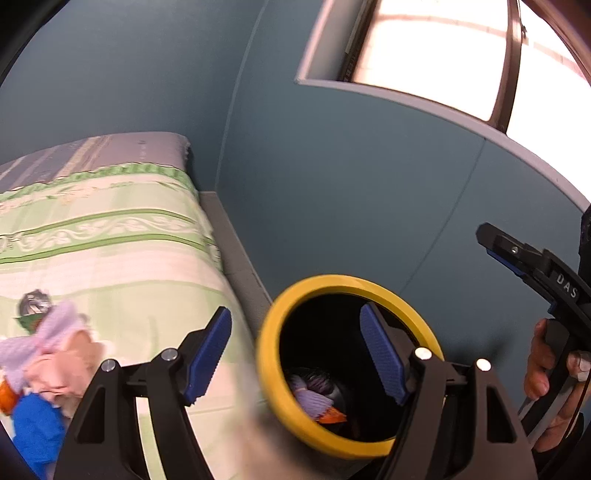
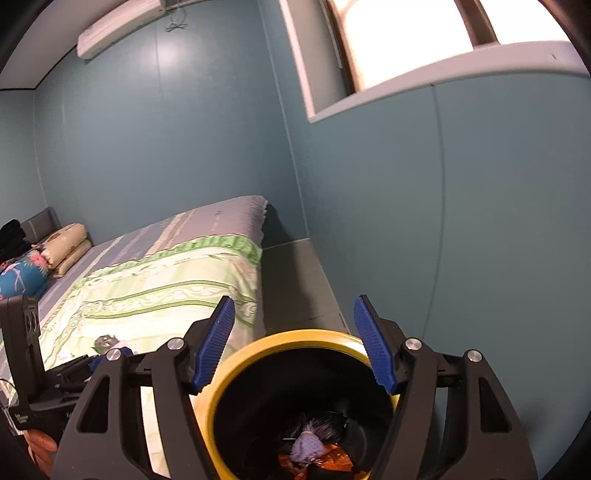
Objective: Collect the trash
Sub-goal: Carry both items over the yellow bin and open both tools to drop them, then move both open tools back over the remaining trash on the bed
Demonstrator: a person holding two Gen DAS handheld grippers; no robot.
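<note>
A black bin with a yellow rim [image 1: 275, 391] stands beside the bed. It holds a purple tissue [image 1: 312, 398] and an orange wrapper [image 1: 332, 416]. My left gripper [image 1: 295, 354] hangs open and empty in front of the bin's mouth, its right pad over the opening. A pile of trash [image 1: 51, 350] lies on the bed at the left: purple and pink tissues, a blue wrapper, a silvery one. In the right wrist view my right gripper [image 2: 293, 343] stands open and empty just above the bin's rim [image 2: 295, 335], with the purple tissue [image 2: 306, 446] down inside.
The bed's green-striped sheet [image 2: 166, 288] fills the left, with pillows [image 2: 66, 243] at its far end. A blue wall [image 2: 406, 221] with a bright window [image 2: 406, 29] stands close behind the bin. A hand [image 1: 539, 365] holds the right gripper [image 1: 495, 243] at the right edge.
</note>
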